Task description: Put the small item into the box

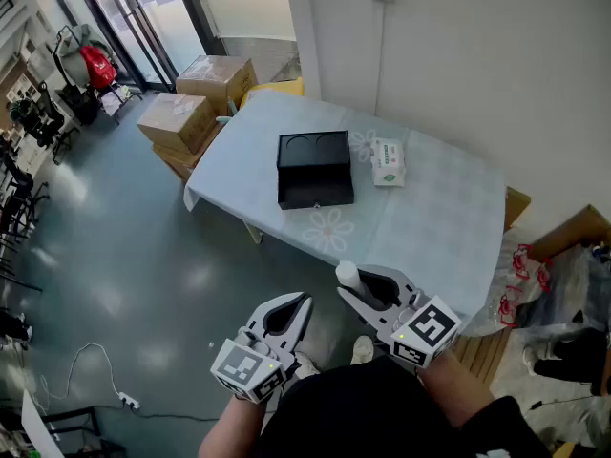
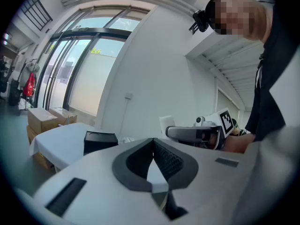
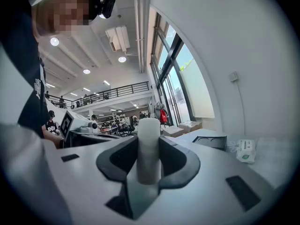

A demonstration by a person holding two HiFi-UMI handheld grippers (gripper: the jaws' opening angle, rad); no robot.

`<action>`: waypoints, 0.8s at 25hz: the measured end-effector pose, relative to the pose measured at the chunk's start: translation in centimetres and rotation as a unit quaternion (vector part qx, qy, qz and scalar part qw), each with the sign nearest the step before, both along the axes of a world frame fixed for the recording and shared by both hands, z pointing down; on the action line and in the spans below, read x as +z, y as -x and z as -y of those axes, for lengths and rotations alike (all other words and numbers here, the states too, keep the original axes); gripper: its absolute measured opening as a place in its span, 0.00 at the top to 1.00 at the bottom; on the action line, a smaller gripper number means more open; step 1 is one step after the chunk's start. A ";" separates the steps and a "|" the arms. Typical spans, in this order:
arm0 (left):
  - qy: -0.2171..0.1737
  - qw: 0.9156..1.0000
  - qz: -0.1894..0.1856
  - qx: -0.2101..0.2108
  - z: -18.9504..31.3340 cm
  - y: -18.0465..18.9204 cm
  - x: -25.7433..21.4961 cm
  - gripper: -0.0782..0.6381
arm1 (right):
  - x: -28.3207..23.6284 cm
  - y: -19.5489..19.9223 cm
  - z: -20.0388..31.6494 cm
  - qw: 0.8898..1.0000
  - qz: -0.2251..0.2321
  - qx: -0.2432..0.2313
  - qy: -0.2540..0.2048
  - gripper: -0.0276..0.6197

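White and cylindrical, the small item (image 3: 149, 149) stands clamped between the right gripper's (image 1: 361, 289) jaws, well short of the table (image 1: 434, 213). Carrying it over and dropping it into the open black box (image 1: 315, 170) are not yet done. The left gripper (image 1: 301, 305) is closed on nothing.

One black box (image 1: 314, 169), one white cylinder (image 3: 148, 149)

Bright, even daylight comes from the windows (image 2: 79, 74); shadows are faint and soft. The floor (image 1: 143, 256) carries pale, diffuse reflections. Ceiling lamps (image 3: 55, 41) flare as small spots. Both gripper views show strong fisheye bending and black vignetted corners. The item (image 3: 148, 149), close to the lens, is slightly soft.
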State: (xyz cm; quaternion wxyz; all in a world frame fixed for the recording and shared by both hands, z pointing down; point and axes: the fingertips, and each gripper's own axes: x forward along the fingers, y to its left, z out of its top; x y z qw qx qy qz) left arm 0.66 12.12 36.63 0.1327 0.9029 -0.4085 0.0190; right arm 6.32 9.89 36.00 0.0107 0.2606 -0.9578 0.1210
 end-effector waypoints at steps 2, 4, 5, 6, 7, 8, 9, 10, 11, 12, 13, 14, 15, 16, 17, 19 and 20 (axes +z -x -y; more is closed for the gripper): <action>0.000 1.000 0.001 0.000 0.0 0.0 0.0 0.88 | 0.0 0.0 0.1 1.000 -0.001 0.002 0.000 0.74; 0.001 1.000 0.003 0.000 0.0 0.2 0.1 0.88 | -0.1 0.1 0.1 1.000 -0.002 0.004 -0.002 0.74; 0.000 1.000 0.002 0.000 -0.1 0.3 0.1 0.88 | -0.2 0.2 0.1 1.000 -0.003 0.005 -0.004 0.74; -0.001 1.000 0.000 0.000 -0.1 0.4 0.1 0.88 | -0.3 0.3 0.1 1.000 -0.003 0.006 -0.006 0.74; -0.001 1.000 -0.001 0.000 -0.1 0.5 0.1 0.88 | -0.3 0.4 0.0 1.000 -0.003 0.006 -0.008 0.74; -0.001 1.000 -0.002 -0.001 -0.1 0.7 0.1 0.88 | -0.4 0.5 0.0 1.000 -0.004 0.006 -0.009 0.74; -0.001 1.000 -0.003 -0.001 -0.1 0.8 0.1 0.88 | -0.4 0.7 -0.1 1.000 -0.004 0.006 -0.010 0.74; -0.001 1.000 -0.003 -0.001 -0.2 1.0 0.1 0.88 | -0.3 0.8 -0.1 1.000 -0.004 0.006 -0.009 0.74; 0.000 1.000 -0.003 -0.001 -0.2 1.2 0.1 0.88 | -0.3 1.0 -0.1 1.000 -0.004 0.006 -0.008 0.74; 0.001 1.000 -0.003 -0.001 -0.2 1.3 0.2 0.88 | -0.3 1.1 -0.1 1.000 -0.005 0.006 -0.007 0.74; 0.002 1.000 -0.003 -0.001 -0.2 1.5 0.2 0.88 | -0.3 1.3 -0.1 1.000 -0.005 0.006 -0.006 0.74; 0.002 1.000 -0.004 -0.001 -0.2 1.7 0.2 0.88 | -0.2 1.5 -0.1 1.000 -0.006 0.006 -0.005 0.74; 0.001 1.000 -0.006 0.000 -0.2 1.9 0.2 0.88 | -0.2 1.7 -0.1 1.000 -0.007 0.006 -0.004 0.74; 0.002 1.000 -0.008 0.000 -0.2 2.0 0.2 0.88 | -0.2 1.9 -0.1 1.000 -0.008 0.006 -0.003 0.74; 0.003 1.000 -0.010 0.001 -0.2 2.2 0.1 0.88 | -0.2 2.2 -0.1 1.000 -0.009 0.006 -0.003 0.74; 0.003 1.000 -0.012 0.002 -0.3 2.7 0.2 0.88 | -0.1 2.7 -0.2 1.000 -0.009 0.006 -0.003 0.74; 0.002 1.000 -0.011 0.002 -0.3 3.1 0.3 0.88 | -0.1 3.1 -0.2 1.000 -0.009 0.006 -0.002 0.74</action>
